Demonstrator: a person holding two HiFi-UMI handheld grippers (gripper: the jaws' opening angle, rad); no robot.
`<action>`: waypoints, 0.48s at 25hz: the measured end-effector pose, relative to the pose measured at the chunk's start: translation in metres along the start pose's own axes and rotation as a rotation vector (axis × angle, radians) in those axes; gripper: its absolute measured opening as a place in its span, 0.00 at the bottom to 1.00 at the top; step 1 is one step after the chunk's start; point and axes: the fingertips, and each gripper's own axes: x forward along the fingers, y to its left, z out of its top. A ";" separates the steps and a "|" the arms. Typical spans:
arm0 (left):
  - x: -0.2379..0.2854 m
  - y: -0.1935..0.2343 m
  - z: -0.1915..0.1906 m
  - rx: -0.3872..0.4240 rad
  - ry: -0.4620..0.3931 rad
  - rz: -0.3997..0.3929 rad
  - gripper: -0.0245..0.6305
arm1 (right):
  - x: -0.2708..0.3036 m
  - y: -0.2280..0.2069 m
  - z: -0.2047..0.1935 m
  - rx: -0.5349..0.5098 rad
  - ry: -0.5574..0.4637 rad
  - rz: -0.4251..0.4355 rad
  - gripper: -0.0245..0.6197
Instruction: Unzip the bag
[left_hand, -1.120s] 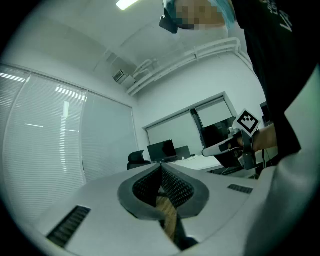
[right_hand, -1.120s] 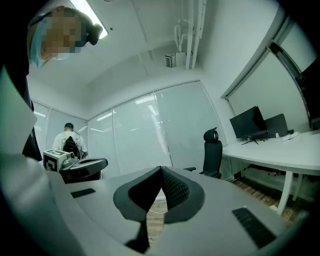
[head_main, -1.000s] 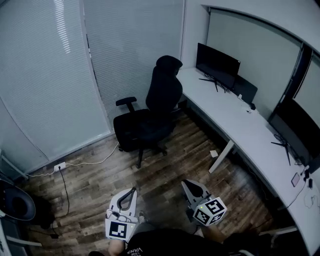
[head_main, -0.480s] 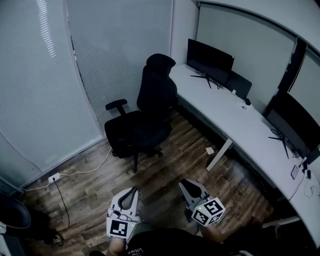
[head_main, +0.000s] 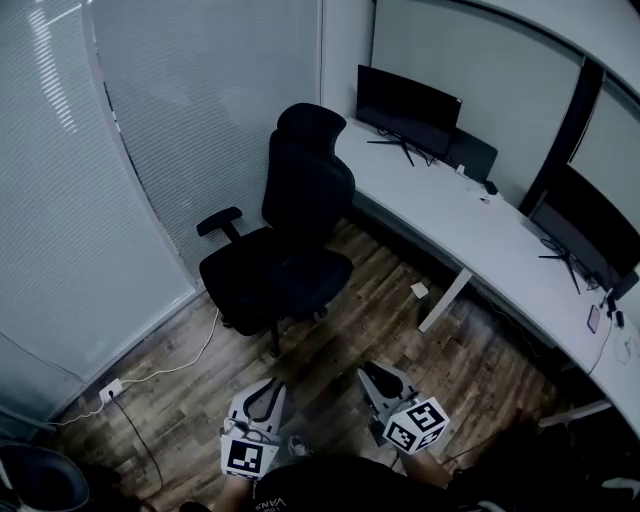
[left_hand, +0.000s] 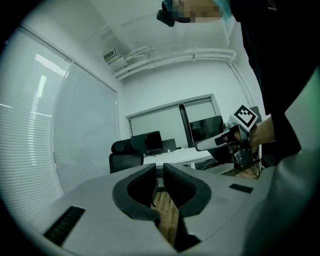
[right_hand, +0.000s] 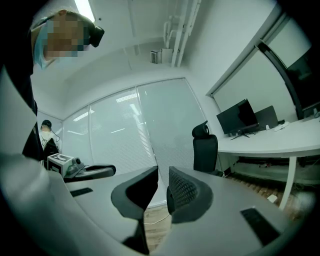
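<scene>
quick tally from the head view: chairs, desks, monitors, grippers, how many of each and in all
chair: 1
desk: 1
monitors: 2
left gripper, right gripper: 2
total: 6
The dark item by the far monitor is unclear, so it is not counted.

Left gripper (head_main: 266, 388) and right gripper (head_main: 371, 373), jaws together, seemingly empty.

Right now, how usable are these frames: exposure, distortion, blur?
Head view: dim, underexposed; wide lens bows the long white desk; black office chair is sharp. Left gripper view: fisheye, black corners. Right gripper view: same fisheye, ceiling strip light blown out.
</scene>
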 end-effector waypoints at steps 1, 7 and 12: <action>0.001 0.010 -0.004 0.009 0.004 -0.014 0.09 | 0.009 0.001 -0.001 0.000 -0.004 -0.014 0.11; 0.004 0.053 -0.026 -0.001 0.002 -0.086 0.20 | 0.051 0.009 -0.008 -0.008 -0.024 -0.083 0.12; 0.011 0.076 -0.045 0.003 0.021 -0.121 0.30 | 0.073 0.013 -0.021 -0.003 -0.004 -0.110 0.25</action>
